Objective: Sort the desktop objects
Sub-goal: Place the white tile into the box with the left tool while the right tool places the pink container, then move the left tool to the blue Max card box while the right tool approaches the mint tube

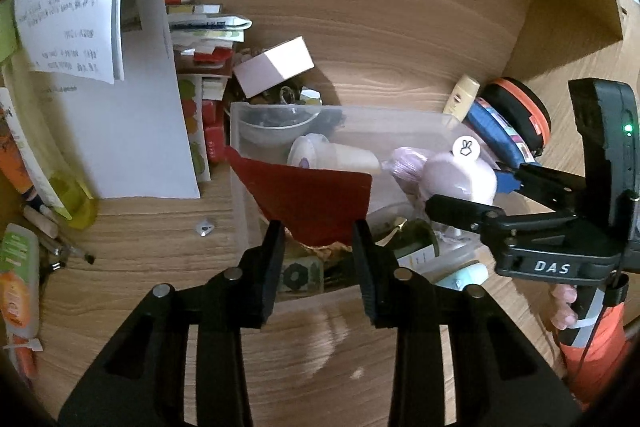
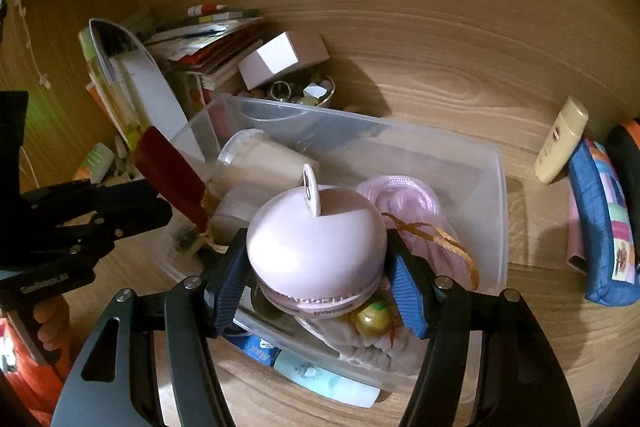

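Observation:
A clear plastic bin (image 1: 404,125) (image 2: 496,211) stands on the wooden desk, holding a cream cup (image 1: 340,157) (image 2: 256,159), pink rope (image 2: 404,195) and small items. My right gripper (image 2: 316,267) (image 1: 476,187) is shut on a round pink jar (image 2: 316,243) (image 1: 460,179) with a white bunny tag, held over the bin. My left gripper (image 1: 318,243) (image 2: 160,203) has its jaws apart around the lower edge of a dark red card (image 1: 308,199) (image 2: 172,171) above the bin's front left; whether it grips the card I cannot tell.
A white booklet (image 1: 132,115) and stacked papers (image 1: 204,27) stand to the left. A pink box (image 1: 276,65) (image 2: 280,57) sits over a bowl of trinkets (image 2: 304,91). A cream tube (image 2: 560,143), a blue pouch (image 2: 604,219) and an orange-rimmed case (image 1: 520,111) lie right.

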